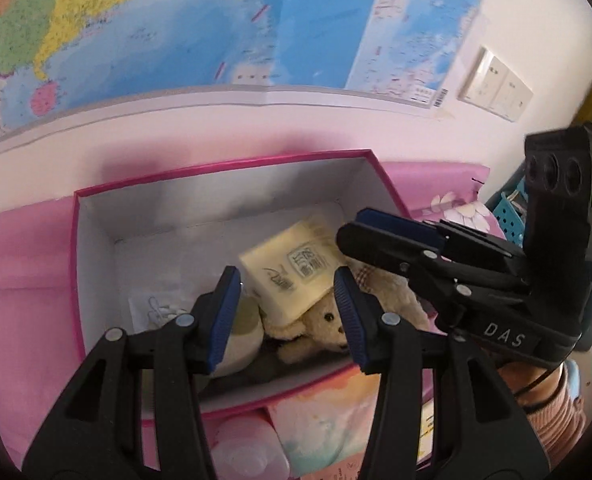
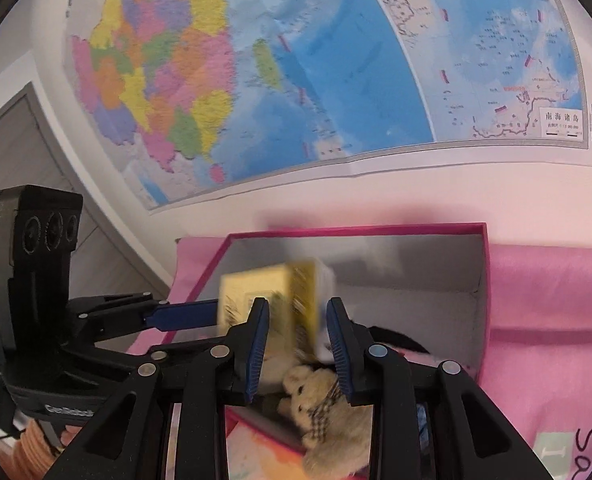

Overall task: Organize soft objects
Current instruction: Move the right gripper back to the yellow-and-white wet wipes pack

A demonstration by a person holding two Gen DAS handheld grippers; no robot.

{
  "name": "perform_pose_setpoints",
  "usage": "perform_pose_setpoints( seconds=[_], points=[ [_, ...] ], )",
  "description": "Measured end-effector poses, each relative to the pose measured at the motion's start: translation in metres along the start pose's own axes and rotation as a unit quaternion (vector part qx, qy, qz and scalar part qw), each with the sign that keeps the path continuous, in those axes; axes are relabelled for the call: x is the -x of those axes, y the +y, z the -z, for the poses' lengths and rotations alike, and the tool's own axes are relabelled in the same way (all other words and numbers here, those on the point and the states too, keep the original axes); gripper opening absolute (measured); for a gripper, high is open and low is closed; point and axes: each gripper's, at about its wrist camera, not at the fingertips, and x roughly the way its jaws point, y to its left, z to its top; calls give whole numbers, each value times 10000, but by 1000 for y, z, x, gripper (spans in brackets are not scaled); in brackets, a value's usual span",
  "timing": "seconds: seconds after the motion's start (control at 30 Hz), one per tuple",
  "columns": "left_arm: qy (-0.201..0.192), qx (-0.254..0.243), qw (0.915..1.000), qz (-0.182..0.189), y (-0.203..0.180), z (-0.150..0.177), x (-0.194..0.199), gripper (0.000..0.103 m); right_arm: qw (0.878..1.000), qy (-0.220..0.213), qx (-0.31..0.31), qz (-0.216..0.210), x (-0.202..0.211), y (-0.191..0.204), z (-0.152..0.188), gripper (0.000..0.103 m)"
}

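I have both grippers over the pink-rimmed cardboard box with white inner walls [image 1: 96, 240], which sits on a pink cloth [image 1: 20, 264] against the wall.

Left gripper [image 1: 288, 316]: jaws partly open, nothing between the blue pads. It hangs above the near half of the box.

Right gripper [image 2: 296, 344]: jaws narrowly apart. In its own view the cream-yellow rectangular packet with a printed label [image 2: 272, 292] sits blurred in line with the gap between the pads. In the left view the right gripper [image 1: 376, 232] is at the packet's [image 1: 292, 272] right edge. I cannot tell if the pads press on it or if it is loose.

The packet lies tilted in the right part of the box, overlapping the head of a beige plush teddy bear with a checked scarf [image 2: 320, 396]. The bear is at the near wall of the box. A pale rounded soft object [image 1: 240, 336] is just left of the bear, partly hidden by the left finger. A clear flat bag with a faint print [image 1: 156, 308] lies on the box floor further left.

Behind the box a large coloured wall map [image 2: 296, 72] covers the wall. A white wall switch plate [image 1: 496, 84] is to the right of it. A striped pink sleeve [image 1: 556, 412] shows at the right edge of the left view.
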Motion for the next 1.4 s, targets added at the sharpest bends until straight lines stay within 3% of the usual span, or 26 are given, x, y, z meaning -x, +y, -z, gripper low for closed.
perform_pose_setpoints(
  seconds=[0.27,0.57,0.8,0.9,1.0,1.13,1.2,1.3,1.4],
  points=[
    [-391,-80,9992,-101,0,15,23,50,9997,-114,24,199,8,-3,9,33],
    [-1165,-306,9927,15,-4,67,91,51,9990,-307,286,-133,56,14,32,37],
    [-1282,-482,9903,246,-18,112,112,51,9975,-303,516,-371,93,28,62,42],
    [-1118,-563,9904,586,-26,135,110,51,9977,-241,477,-405,105,26,78,43],
    [-943,-683,9908,683,-36,156,103,51,9986,-153,362,-362,115,19,100,43],
    [-403,-577,9947,751,-41,186,74,51,9990,241,183,-330,113,11,138,43],
    [-189,-494,9950,848,-41,198,62,51,9985,518,142,-50,108,7,164,43],
    [50,-455,9936,1031,-48,210,49,51,9982,597,27,44,109,2,176,43],
    [240,-526,9912,1193,-60,220,40,51,9973,556,-66,480,118,-8,189,43]
  ],
)
